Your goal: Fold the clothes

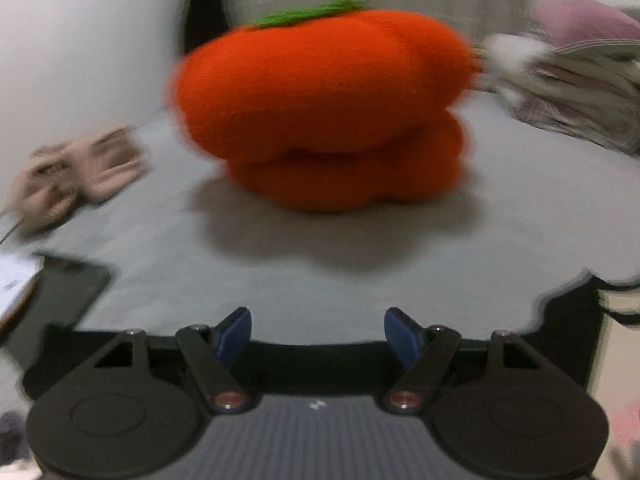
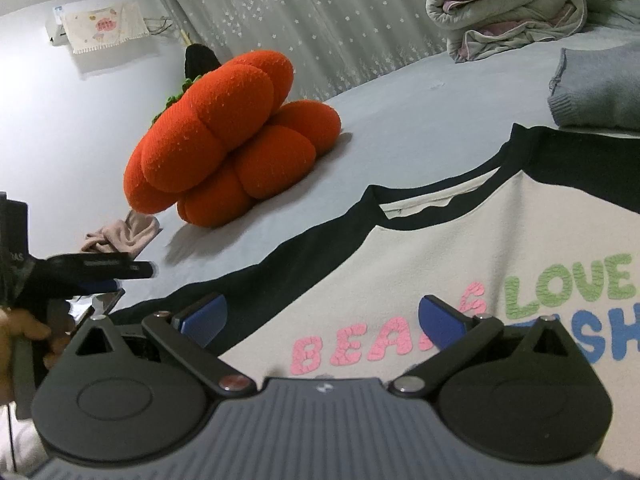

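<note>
Right gripper [image 2: 320, 322]: nearest the lens, its blue fingers spread wide with nothing between them, hovering just above printed cloth.
Sweatshirt [image 2: 460, 256]: cream body with dark sleeves and dark neckband, lying front-up and spread out directly under and ahead of the right gripper; coloured lettering sits between and just beyond the fingertips, the neck opening farther ahead.
Left gripper [image 1: 318, 330]: fingers parted, holding nothing, over bare grey sheet; its view is smeared with motion blur. In the right wrist view it shows at the far left, held in a hand [image 2: 24, 336].
Bed sheet [image 2: 400, 120]: grey, bearing everything here.
Pumpkin cushion [image 1: 320, 108]: orange, straight ahead of the left gripper; ahead and left of the right one.
Beige cloth [image 1: 76, 176]: crumpled, ahead-left of the left gripper.
Grey knit [image 2: 600, 88]: looks folded, far ahead-right of the right gripper.
Rolled quilt [image 2: 508, 4]: beyond the knit, by the curtain.
Step in hand: the sweatshirt lies flat and unfolded with neither gripper on it, which suits lining up for a fold.
Next move calls for: each gripper closing on an edge of the sweatshirt, a sleeve or shoulder seam likely; the left has to come over the garment for that.
</note>
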Motion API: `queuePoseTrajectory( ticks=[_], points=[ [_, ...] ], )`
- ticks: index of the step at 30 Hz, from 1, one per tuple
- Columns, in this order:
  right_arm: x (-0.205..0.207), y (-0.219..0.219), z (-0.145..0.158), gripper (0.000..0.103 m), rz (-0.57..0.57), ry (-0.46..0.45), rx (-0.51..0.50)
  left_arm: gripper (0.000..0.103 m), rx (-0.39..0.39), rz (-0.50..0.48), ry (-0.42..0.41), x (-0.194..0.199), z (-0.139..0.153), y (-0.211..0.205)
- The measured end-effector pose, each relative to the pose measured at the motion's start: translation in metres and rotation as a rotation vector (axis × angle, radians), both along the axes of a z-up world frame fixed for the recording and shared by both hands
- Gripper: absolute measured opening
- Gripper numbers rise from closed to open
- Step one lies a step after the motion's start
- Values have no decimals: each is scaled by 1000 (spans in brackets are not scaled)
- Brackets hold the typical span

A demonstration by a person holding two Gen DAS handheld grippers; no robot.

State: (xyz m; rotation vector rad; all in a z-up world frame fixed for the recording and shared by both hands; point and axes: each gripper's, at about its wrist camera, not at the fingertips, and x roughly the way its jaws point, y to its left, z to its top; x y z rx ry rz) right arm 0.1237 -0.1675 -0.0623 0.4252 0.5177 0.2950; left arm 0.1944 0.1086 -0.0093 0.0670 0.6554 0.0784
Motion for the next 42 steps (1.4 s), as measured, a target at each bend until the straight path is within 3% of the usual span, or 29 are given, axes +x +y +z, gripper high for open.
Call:
queuePoseTrajectory(
  ticks=[1, 4, 6, 7, 8, 12, 16, 19, 22, 23, 26, 27, 32, 37, 39, 42],
  points=[
    [0, -1, 1, 103, -9, -3, 0, 68, -7, -40, -1, -2, -1, -10],
    [-2, -5, 3, 101, -37, -13, 0, 45, -80, -131, -2, -11, -4, -29],
    [-3, -7, 5, 96, -56, -20, 0, 20, -153, -229, 28, -16, -11, -38],
    [-3, -8, 5, 95, -65, -24, 0, 0, -179, -274, 54, -16, -16, -43],
    [-4, -9, 6, 95, -74, -27, 0, 0, -178, -294, 73, -14, -22, -48],
    [-2, -13, 5, 94, -92, -14, 13, 0, -175, -334, 114, -2, -44, -67],
    [2, -17, 1, 94, -90, 21, 39, 2, -204, -236, 79, 36, -46, -70],
    [3, -21, -1, 94, -89, 40, 71, 2, -93, -140, 58, 60, -47, -72],
    [4, -24, -2, 94, -87, 48, 95, 3, -147, -27, 41, 66, -43, -54],
    [4, -25, -2, 94, -87, 49, 100, 9, -159, -6, 35, 62, -41, -50],
    [5, -26, -2, 95, -89, 51, 109, 51, -132, 13, -3, 37, -33, -42],
    [5, -25, -2, 95, -90, 50, 107, 56, -124, 15, -24, 25, -30, -39],
    [3, -21, -3, 96, -91, 36, 78, 60, -138, 28, -78, -29, -19, -19],
    [1, -18, -6, 97, -88, 16, 51, 60, -171, 16, -29, -55, -36, -7],
    [0, -19, -8, 97, -83, 5, 61, 60, -148, 0, 4, -62, -51, -8],
    [-4, -26, -12, 98, -75, -17, 118, 60, -91, -34, -28, -77, -55, -13]
  ],
)
